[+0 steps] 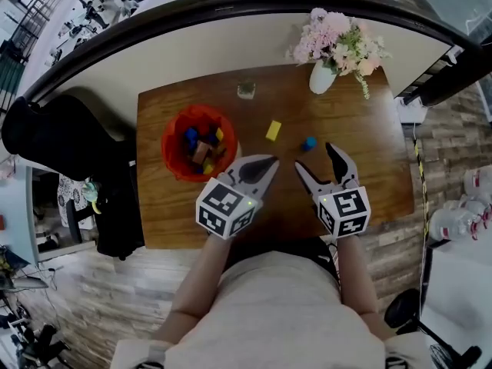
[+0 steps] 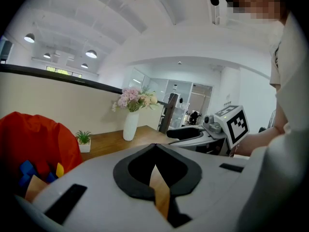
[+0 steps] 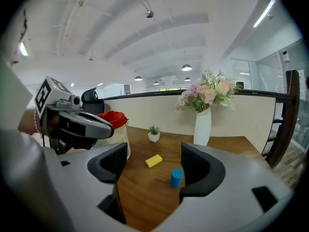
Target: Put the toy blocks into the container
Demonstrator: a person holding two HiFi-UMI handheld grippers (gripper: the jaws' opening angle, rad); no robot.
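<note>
Working partway through the loading, judging by how things lie. Finding a heap of toy blocks (image 1: 201,149) already inside the red container (image 1: 174,133) at the left of the wooden table (image 1: 369,175): blue, yellow and brownish pieces, too jumbled for counting from above. Seeing two more not yet put away on the bare wood: a yellow block (image 1: 273,131) lying flat near the table's middle and, just to its right, a blue cylinder block (image 1: 309,143) standing upright, both clearly apart from the container.

Holding the right gripper (image 1: 316,158) low over the near part of the table, jaws spread wide, nothing between the pads. Pointing it toward the blue cylinder block, showing in the right gripper view near the inner face of the right-hand jaw, farther out than the tips and untouched. Carrying the left gripper (image 1: 267,164) clenched on nothing, jaw tips meeting with only a sliver of wood showing through the gap, just beside the container.

Looking at two pickups left, probably the cylinder first and then the yellow block, each needing a carry leftward over the red rim. Leaving alone the small potted plant (image 1: 246,90) and the white vase of flowers (image 1: 323,74) at the far edge, neither being part of the job.
</note>
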